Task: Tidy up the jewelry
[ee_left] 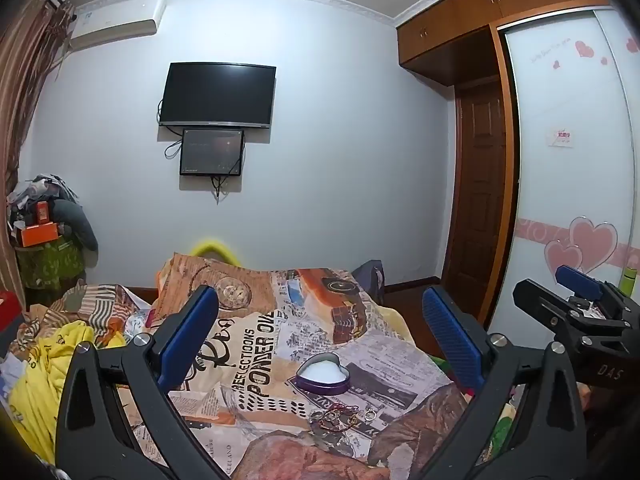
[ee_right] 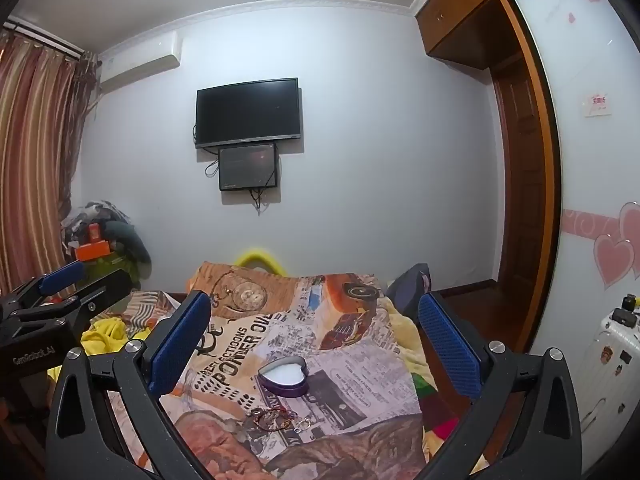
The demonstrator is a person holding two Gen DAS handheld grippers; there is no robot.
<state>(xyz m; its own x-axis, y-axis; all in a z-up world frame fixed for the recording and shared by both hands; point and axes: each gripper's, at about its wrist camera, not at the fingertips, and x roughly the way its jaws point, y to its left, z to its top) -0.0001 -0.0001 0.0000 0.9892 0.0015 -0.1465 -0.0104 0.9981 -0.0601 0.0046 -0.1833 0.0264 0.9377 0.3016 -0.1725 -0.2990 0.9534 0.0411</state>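
A purple heart-shaped box (ee_left: 323, 374) with a white lining lies open on the printed bedspread (ee_left: 256, 344). It also shows in the right wrist view (ee_right: 284, 376). A small heap of jewelry (ee_left: 340, 416), red cord bracelets and silver rings, lies just in front of the box; it also shows in the right wrist view (ee_right: 280, 419). My left gripper (ee_left: 320, 320) is open and empty, held above the bed. My right gripper (ee_right: 314, 324) is open and empty too, beside it at the right (ee_left: 576, 292). The left gripper also shows at the left of the right wrist view (ee_right: 64, 280).
Yellow clothing (ee_left: 44, 364) lies crumpled on the bed's left side. A wardrobe with heart stickers (ee_left: 580, 200) stands at the right, a white suitcase (ee_right: 604, 364) below it. A TV (ee_left: 218, 94) hangs on the far wall. A pile of stuff (ee_left: 44, 232) fills the left corner.
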